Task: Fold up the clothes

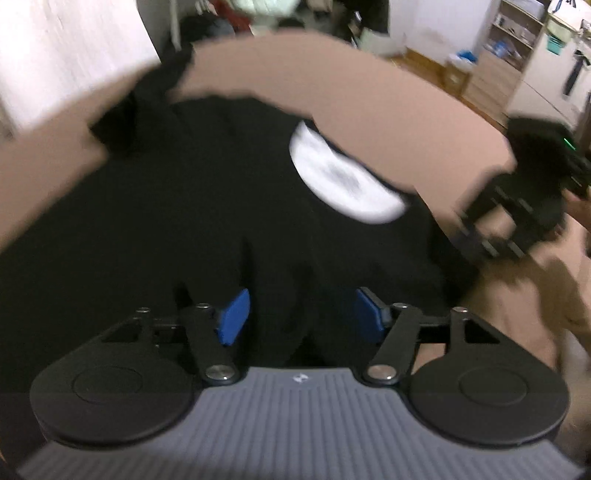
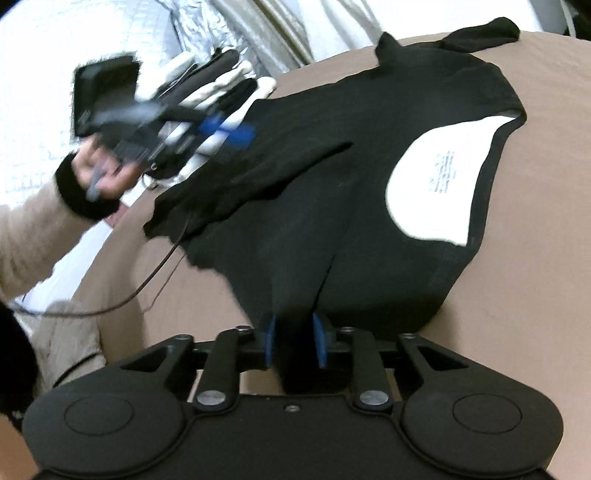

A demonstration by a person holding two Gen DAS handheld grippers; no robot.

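Note:
A black shirt (image 2: 314,177) with a white neck patch (image 2: 439,184) lies spread on a tan sheet (image 2: 517,314), one sleeve folded across its body. My right gripper (image 2: 295,341) sits at the shirt's near edge. Its blue pads stand a little apart, and a ridge of black cloth lies between them. In the left wrist view the shirt (image 1: 184,221) fills the middle, and my left gripper (image 1: 301,315) hangs over it with its blue pads wide apart, gripping nothing. The right gripper (image 1: 476,236) shows blurred at the shirt's right edge. The left gripper (image 2: 221,129) appears blurred in a hand (image 2: 103,173).
A thin black cable (image 2: 147,280) trails off the sheet's left edge. Black and white items (image 2: 221,85) and a dark flat case (image 2: 103,88) lie beyond that edge. Shelving (image 1: 513,33) and wooden floor (image 1: 417,59) lie past the sheet's far right.

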